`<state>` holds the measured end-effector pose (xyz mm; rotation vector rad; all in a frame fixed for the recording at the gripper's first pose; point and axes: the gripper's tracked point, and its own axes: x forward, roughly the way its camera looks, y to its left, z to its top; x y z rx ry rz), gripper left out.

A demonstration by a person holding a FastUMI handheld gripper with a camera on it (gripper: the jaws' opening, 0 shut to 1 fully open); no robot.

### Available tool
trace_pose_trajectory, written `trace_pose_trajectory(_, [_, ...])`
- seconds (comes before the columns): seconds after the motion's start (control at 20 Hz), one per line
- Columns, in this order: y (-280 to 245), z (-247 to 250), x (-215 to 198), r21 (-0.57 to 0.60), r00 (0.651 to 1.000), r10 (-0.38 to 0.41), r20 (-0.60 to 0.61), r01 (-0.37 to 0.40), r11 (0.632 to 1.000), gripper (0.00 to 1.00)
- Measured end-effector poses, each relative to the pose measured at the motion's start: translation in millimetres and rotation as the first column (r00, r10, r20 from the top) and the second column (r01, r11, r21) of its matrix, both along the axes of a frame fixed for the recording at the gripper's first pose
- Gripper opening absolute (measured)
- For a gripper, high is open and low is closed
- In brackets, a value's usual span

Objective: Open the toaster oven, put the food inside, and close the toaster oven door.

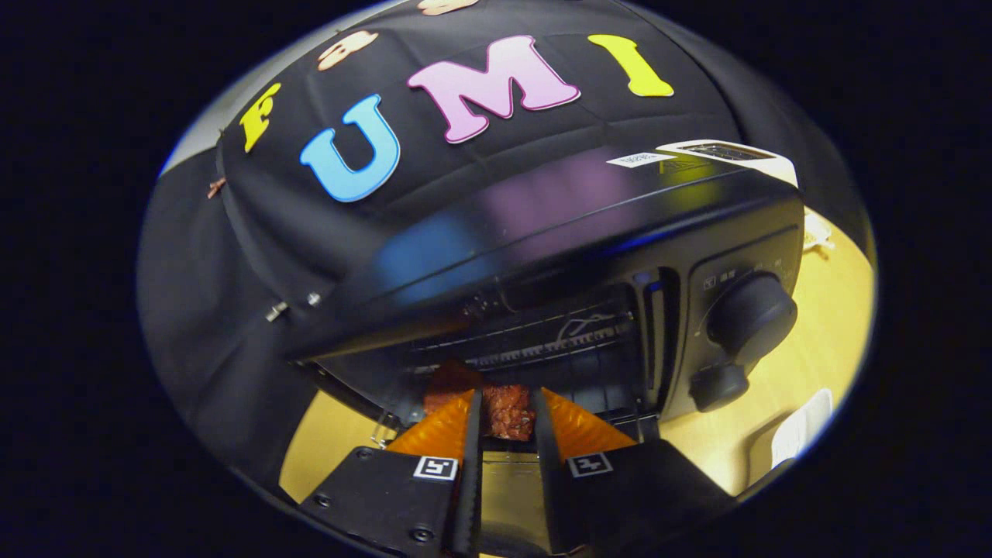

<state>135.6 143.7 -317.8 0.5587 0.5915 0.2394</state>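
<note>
A black toaster oven [589, 225] stands just ahead of me with its door down and its cavity open. Two round knobs [750, 316] sit on its right panel. My gripper [508, 407] points into the cavity, its orange fingers [442, 426] pressing from both sides on a reddish-brown piece of food [509, 412]. The food sits at the mouth of the oven, above the lowered door. Wire rack bars [542, 345] show inside, beyond the food.
The oven rests on a light wooden table [821, 349]. A white object [802, 434] lies on the table to the right of the fingers. Black cloth forms the wall behind and left of the oven.
</note>
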Motion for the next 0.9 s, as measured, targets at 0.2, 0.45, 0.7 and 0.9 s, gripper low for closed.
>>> trace_pose_trajectory(0.2, [-13, 6, 2, -0.121, 0.998, -0.028, 0.056, 0.035, 0.992, 0.73])
trace_pose_trajectory(0.45, [-29, 29, -12, -0.205, 0.993, -0.042, 0.113, 0.065, 0.977, 0.98])
trace_pose_trajectory(0.7, [-47, 41, -40, -0.270, 0.994, -0.023, 0.105, 0.051, 0.961, 0.98])
trace_pose_trajectory(0.9, [-62, 61, -70, -0.279, 0.995, -0.034, 0.093, 0.059, 0.958, 0.98])
